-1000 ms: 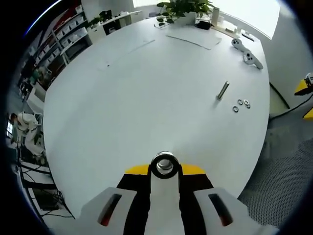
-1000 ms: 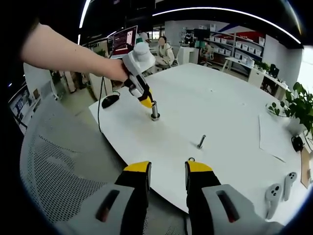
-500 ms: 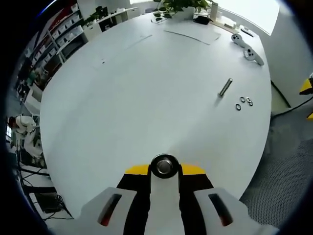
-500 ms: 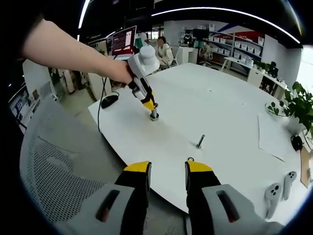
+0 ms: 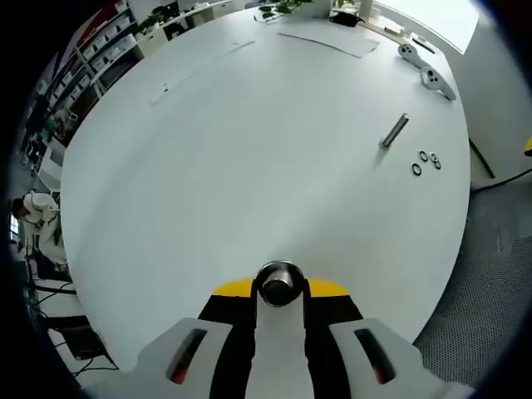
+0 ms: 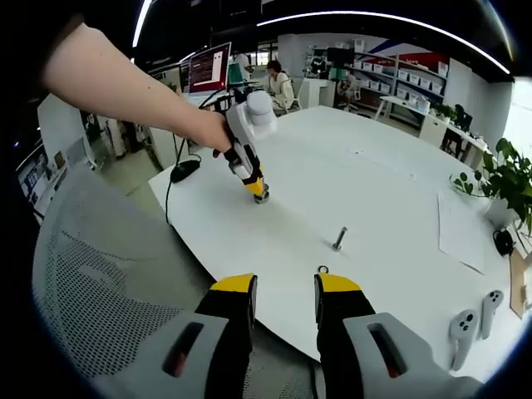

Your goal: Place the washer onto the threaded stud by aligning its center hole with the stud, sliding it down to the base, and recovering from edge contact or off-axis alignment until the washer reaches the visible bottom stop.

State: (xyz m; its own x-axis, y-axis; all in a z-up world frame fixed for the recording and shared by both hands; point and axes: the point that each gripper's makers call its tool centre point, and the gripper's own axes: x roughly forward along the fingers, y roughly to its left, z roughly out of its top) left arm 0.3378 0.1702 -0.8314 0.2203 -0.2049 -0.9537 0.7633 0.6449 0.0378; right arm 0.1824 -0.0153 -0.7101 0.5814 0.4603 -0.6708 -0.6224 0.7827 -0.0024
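Three small silver ring washers (image 5: 424, 161) lie loose in a tight cluster on the white round worktop (image 5: 249, 150), just beside a slim silver bolt (image 5: 394, 131) that appears to lie on its side; none of them is on a stud yet, so the task reads as being at its very start, in the set-up before the first pick. The left gripper (image 5: 280, 291) has its yellow-tipped fingers clenched around a short grey metal cylinder (image 5: 279, 278), which I take to be the threaded stud. From the right gripper view that left gripper (image 6: 258, 187), held in a person's hand (image 6: 208, 129), presses the cylinder (image 6: 262, 197) upright near the worktop's edge, well apart from the washers. The right gripper (image 6: 285, 291) hangs above the near rim of the worktop with its fingers released and a clear gap between them, gripping nothing; a washer (image 6: 322, 269) shows just ahead of its fingertips and the slim bolt (image 6: 340, 239) a little beyond. The next move likely falls to the right gripper: drop to the worktop, nip a single washer by its rim without dragging its neighbours, then carry it across to the held stud. That calls for care, since a thin flat ring is hard to lift off a smooth surface, and it must arrive level with its hole centred over the stud tip. A tilted washer would probably catch on the threads and need backing off and re-levelling before it slides to the base.
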